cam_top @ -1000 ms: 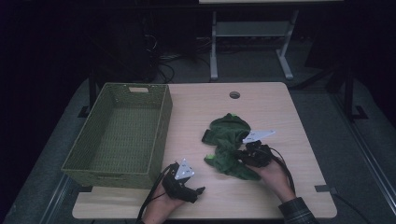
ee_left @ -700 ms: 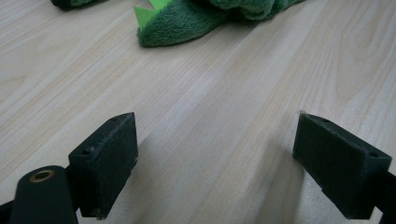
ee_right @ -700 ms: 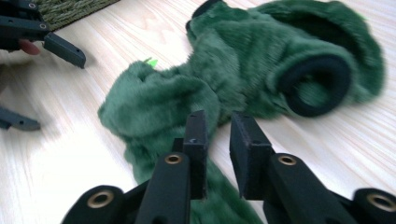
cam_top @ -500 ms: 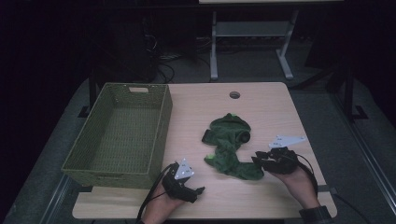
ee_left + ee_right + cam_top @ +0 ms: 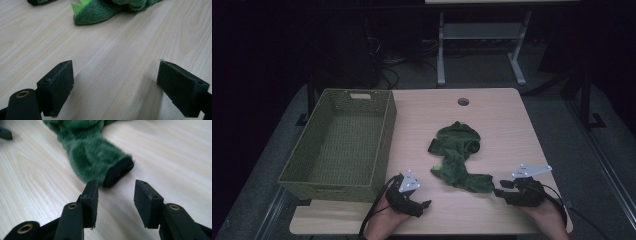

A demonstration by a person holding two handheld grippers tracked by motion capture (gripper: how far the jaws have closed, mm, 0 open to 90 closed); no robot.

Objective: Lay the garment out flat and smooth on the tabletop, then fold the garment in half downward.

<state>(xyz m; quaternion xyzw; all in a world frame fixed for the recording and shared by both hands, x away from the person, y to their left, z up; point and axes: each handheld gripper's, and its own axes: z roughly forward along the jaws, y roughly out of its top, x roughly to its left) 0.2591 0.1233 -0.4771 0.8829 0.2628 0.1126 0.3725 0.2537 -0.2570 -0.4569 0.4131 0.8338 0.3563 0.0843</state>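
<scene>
In the high view, a green plush garment (image 5: 458, 155) lies crumpled on the wooden tabletop (image 5: 507, 120), a little to the right of the middle. Its lower end stretches toward the near right side and finishes in a dark cuff. A green woven basket (image 5: 339, 145) stands on the left part of the tabletop, well apart from the garment. The left tool (image 5: 412, 200) rests near the front edge, just beside the near right corner of the basket, held by a hand that comes from the bottom. The right tool (image 5: 502, 191) rests near the front right, and its tips point to the cuff end of the garment, close to it but apart.

In the left gripper view, the left tool (image 5: 115, 85) is released: its two black jaws stand wide apart with bare wood between them. The edge of the garment (image 5: 100, 11), with a small light green tab, lies farther ahead at the top, not touching the jaws.

In the right gripper view, the right tool (image 5: 115, 192) is also released, with a moderate gap between the jaws and nothing inside it. The dark cuff of the garment (image 5: 92, 155) lies just in front of the jaw tips, very near to the left one; I cannot tell whether it touches.
</scene>
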